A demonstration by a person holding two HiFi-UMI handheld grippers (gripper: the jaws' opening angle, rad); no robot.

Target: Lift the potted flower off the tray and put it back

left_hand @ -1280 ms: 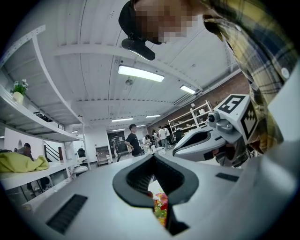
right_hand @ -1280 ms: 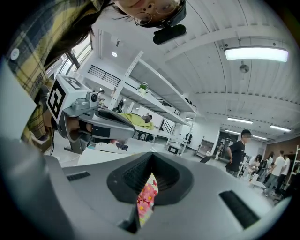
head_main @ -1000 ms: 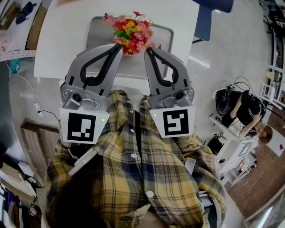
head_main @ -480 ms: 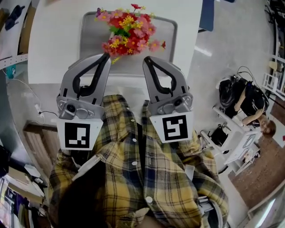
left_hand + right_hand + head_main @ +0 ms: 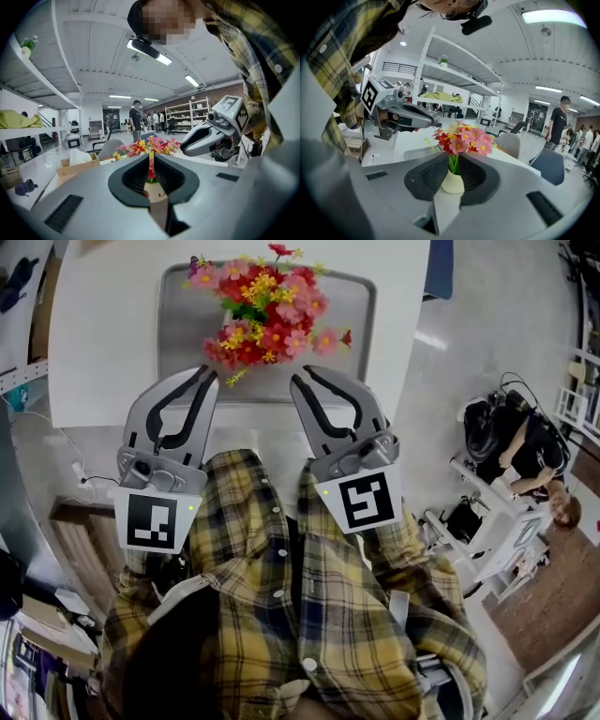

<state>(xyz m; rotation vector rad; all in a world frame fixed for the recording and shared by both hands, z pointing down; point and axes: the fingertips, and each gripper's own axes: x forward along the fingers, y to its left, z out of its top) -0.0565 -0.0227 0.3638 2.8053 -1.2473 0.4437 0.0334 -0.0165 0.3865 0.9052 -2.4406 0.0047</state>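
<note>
The potted flower (image 5: 262,306), red, pink and yellow blooms in a cream pot (image 5: 452,183), stands on the grey tray (image 5: 352,296) on the white table (image 5: 103,334). My left gripper (image 5: 212,374) is shut and empty, short of the tray's near rim, pointing at the pot (image 5: 152,192). My right gripper (image 5: 298,381) hangs beside it just right of the blooms. Its jaws have just been opening to a narrow slit with nothing between them; the stems show beyond. Each gripper view shows the other gripper: the right gripper (image 5: 183,150) and the left gripper (image 5: 438,124).
A blue chair (image 5: 441,268) stands at the table's far right corner. A person (image 5: 525,474) sits at a desk on the right. A cardboard box (image 5: 77,166) lies left of the table, and more chairs (image 5: 551,168) stand beyond it. Shelving lines the room.
Both grippers have sunk and their tips now lie short of the blooms instead of flanking them. More of the tray shows. The pot stays on the tray.
</note>
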